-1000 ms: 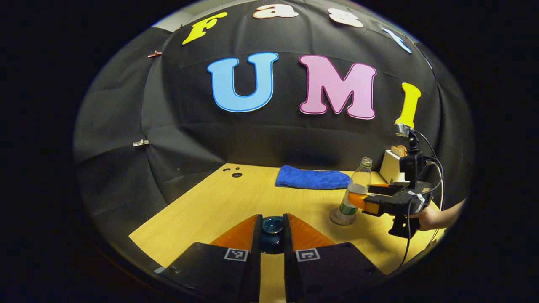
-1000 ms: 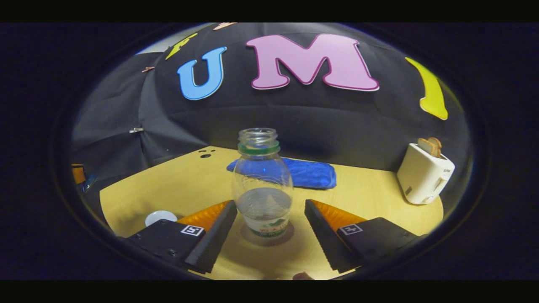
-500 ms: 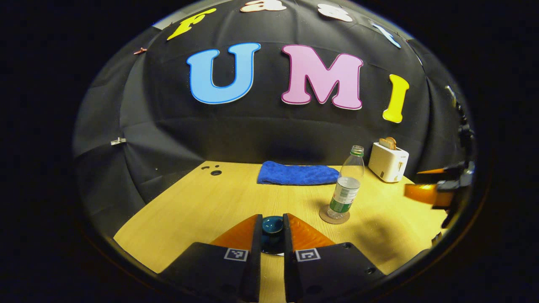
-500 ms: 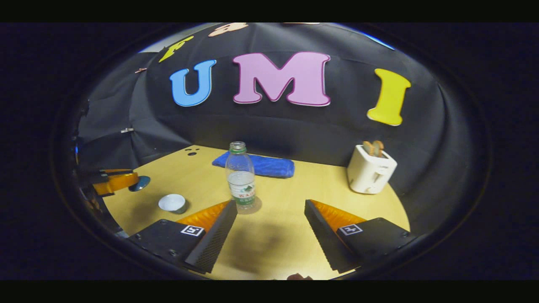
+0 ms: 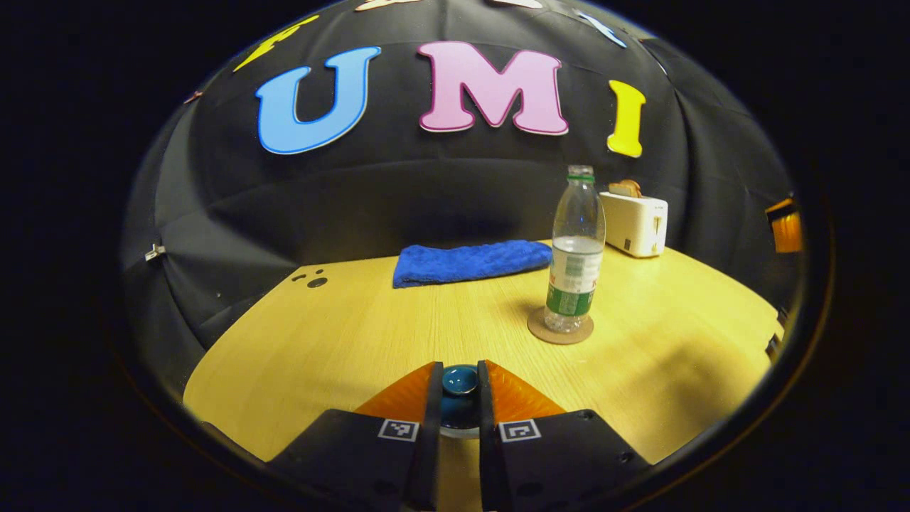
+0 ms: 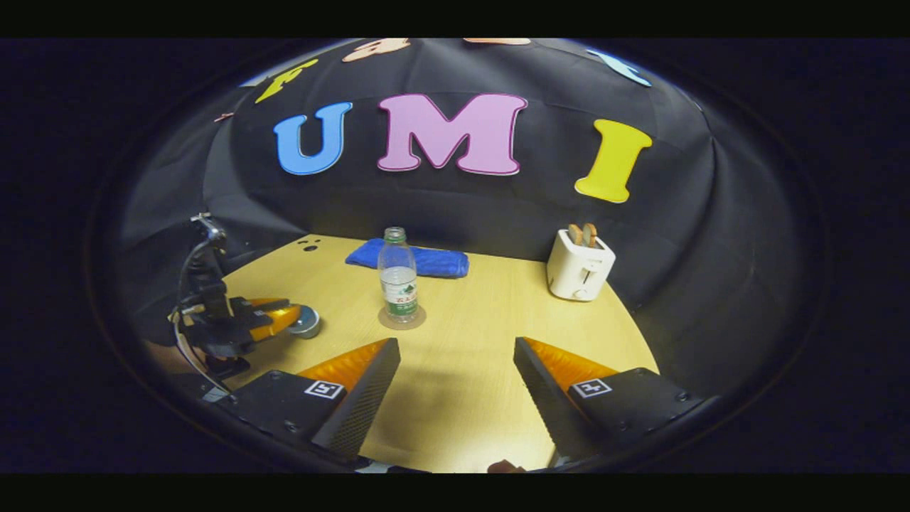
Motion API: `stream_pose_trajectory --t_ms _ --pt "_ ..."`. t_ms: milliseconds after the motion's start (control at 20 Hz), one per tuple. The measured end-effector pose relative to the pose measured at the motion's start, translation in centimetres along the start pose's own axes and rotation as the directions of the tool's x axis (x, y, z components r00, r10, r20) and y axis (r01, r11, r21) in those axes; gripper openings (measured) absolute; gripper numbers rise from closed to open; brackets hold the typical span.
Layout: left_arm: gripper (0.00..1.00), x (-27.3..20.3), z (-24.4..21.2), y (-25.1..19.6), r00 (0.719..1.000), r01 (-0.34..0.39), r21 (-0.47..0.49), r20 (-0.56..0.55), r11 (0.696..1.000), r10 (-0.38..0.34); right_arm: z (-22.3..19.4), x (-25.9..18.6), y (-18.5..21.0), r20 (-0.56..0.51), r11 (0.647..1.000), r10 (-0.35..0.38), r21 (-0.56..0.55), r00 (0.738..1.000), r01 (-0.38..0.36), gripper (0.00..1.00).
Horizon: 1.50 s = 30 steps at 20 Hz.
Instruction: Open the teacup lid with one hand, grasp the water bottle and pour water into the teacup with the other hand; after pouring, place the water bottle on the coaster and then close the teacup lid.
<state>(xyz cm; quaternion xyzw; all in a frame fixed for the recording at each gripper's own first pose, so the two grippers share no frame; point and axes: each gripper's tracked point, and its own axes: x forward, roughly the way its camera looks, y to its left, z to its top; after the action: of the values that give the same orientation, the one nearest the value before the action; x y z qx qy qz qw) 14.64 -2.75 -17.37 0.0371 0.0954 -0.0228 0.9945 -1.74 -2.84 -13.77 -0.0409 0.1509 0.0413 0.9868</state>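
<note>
At the bottom centre of the left gripper view, the left gripper (image 5: 459, 387) pinches the teacup lid (image 5: 459, 379). The right gripper (image 6: 455, 377) hangs spread and empty, while the water bottle (image 6: 399, 284) stands on the coaster (image 6: 402, 318) mid-frame. A skewed lowering could seat the lid crooked.

Teacup (image 6: 307, 321) half behind hand-held gripper (image 6: 288, 318)

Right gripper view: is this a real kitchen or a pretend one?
Probably pretend: a recording booth set up like a kitchen. A black cloth wall stands behind one wooden table with a toaster, a water bottle and a blue towel.
</note>
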Motion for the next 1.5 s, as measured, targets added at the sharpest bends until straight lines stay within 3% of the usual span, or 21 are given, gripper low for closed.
stream_pose_trajectory --t_ms 400,550,600,850,900,1350,1500 --pt "0.25 -0.3 -0.3 -0.6 0.998 0.054 -0.004 0.008 0.999 -0.054 -0.9 1.4 3.7 -0.031 0.998 0.038 0.044 0.999 -0.036 0.99" --pt "0.31 -0.2 -0.3 -0.5 0.999 0.045 -0.002 0.007 0.999 -0.045 -0.8 1.6 3.7 -0.034 0.998 0.037 0.043 0.999 -0.035 0.99" --pt "0.26 -0.3 -0.4 -0.5 0.999 0.046 -0.004 0.003 0.999 -0.046 -0.6 1.7 3.7 -0.031 0.999 0.036 0.040 0.999 -0.034 1.00" --pt "0.92 -2.6 1.4 0.9 0.999 0.014 -0.019 0.036 1.000 -0.013 0.5 1.9 3.9 -0.003 0.999 0.032 0.039 0.999 -0.032 1.00" --pt "0.98 -3.5 1.9 1.5 0.999 -0.001 -0.016 0.045 1.000 0.002 0.9 1.9 4.1 0.007 0.998 0.038 0.047 0.999 -0.038 1.00" --pt "0.98 -16.5 13.2 7.0 0.971 -0.134 -0.147 0.181 0.980 0.160 9.8 -1.3 6.6 0.219 0.997 0.046 0.056 0.975 -0.060 1.00" --pt "0.97 -19.9 15.9 8.0 0.955 -0.142 -0.198 0.230 0.970 0.187 12.0 -2.2 8.1 0.263 0.996 0.038 0.073 0.964 -0.060 0.99"
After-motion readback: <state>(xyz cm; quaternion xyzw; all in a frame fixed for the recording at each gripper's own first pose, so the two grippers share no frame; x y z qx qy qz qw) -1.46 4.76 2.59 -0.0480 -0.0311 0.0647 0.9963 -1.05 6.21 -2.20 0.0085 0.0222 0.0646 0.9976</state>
